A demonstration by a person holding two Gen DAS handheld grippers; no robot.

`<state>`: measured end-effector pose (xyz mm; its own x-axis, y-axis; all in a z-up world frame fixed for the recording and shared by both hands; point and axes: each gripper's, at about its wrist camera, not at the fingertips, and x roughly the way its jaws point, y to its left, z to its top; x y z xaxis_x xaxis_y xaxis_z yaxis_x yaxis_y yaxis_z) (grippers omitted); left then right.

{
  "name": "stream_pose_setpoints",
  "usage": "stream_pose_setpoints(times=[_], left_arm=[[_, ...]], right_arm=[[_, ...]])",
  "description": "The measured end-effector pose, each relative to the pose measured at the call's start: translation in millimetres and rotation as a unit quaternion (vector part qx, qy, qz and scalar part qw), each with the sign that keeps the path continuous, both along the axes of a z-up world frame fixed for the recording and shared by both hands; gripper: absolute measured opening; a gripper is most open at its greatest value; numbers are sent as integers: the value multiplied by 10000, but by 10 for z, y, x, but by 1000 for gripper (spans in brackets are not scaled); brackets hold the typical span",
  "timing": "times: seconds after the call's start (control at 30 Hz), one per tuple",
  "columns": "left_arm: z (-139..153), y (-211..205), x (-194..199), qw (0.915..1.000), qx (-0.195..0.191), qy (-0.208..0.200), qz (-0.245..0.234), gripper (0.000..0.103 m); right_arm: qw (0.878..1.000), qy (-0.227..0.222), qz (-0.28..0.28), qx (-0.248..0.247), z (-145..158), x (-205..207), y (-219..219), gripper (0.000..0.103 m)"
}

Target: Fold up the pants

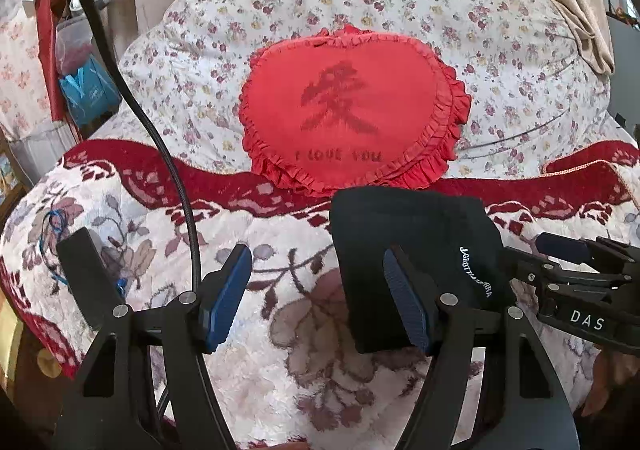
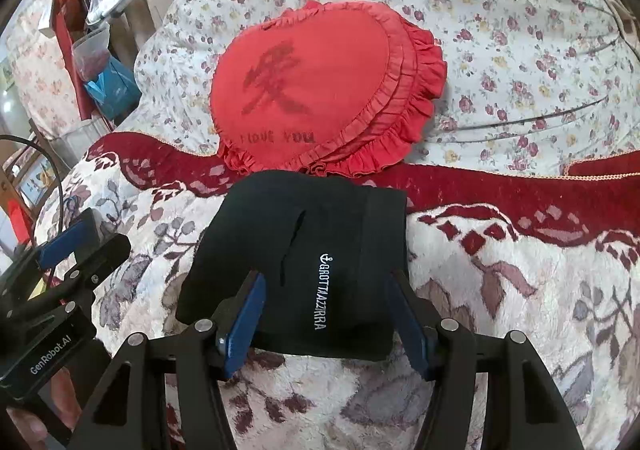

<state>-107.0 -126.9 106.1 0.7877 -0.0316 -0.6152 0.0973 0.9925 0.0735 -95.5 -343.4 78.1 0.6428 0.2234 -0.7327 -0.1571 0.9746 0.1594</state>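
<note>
Item: folded black pants point(image 2: 304, 270), just below the heart cushion point(image 2: 304, 90), straddled lengthwise by my open right gripper point(image 2: 324, 314); my left gripper point(image 1: 316, 290) open beside.

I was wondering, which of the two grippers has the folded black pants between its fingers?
The right gripper straddles the folded black pants; the left gripper frames only floral blanket.
</note>
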Motion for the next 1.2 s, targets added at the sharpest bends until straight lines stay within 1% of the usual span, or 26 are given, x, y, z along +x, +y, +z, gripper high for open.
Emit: stream_pose_setpoints(times=[0.13,0.27,0.4,0.53,1.0,1.2], left_arm=[[-18,2,32,9997,162,39,150,69],[-28,-4,32,9998,147,72,116,69],[-36,-38,43,9996,250,77,122,69],[-43,-43,64,9998,129,161,37,69],[-57,-82,101,9998,77,173,-28,69],[-67,-103,108,9998,61,202,-43,69]], right_arm=[[10000,69,11,10,-38,23,-7,61],[9999,105,9,27,-64,38,-10,61],[9999,116,66,-9,-68,51,10,61],[9999,142,91,-23,-79,76,14,61],[9995,261,167,-78,-153,124,54,61],[9995,288,111,-37,-173,136,11,61]])
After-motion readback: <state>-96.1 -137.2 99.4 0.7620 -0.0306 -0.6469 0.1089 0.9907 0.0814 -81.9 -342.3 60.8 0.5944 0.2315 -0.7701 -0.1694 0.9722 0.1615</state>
